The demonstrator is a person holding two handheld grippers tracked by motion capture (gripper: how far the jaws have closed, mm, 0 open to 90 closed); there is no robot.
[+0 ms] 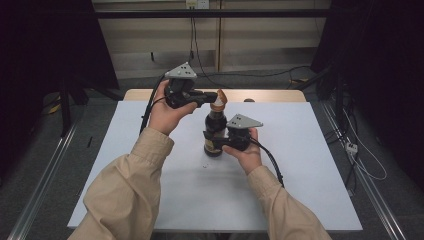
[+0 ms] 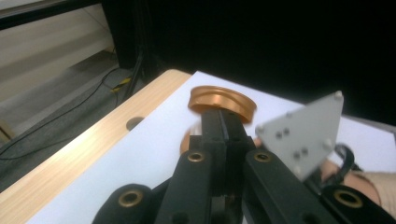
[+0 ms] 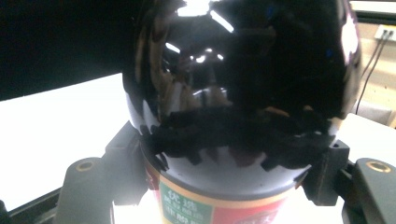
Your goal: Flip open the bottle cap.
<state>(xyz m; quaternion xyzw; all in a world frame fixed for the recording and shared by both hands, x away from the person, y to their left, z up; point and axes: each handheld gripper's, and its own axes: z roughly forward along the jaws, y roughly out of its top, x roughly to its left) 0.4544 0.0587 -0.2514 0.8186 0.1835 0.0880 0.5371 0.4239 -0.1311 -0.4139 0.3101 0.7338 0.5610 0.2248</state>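
Jaws of the left gripper sit pinched together on the copper cap, at the bottle's 12 o'clock. The right gripper clamps the dark bottle across its belly, one jaw at 9, one at 3. The bottle stands upright mid-table, slightly toward 12. Judging by the gloss, it is glass: heavy, slippery, breakable, best held low on the labelled body while the cap is worked. Count: one bottle, one cap, two grippers, one table.
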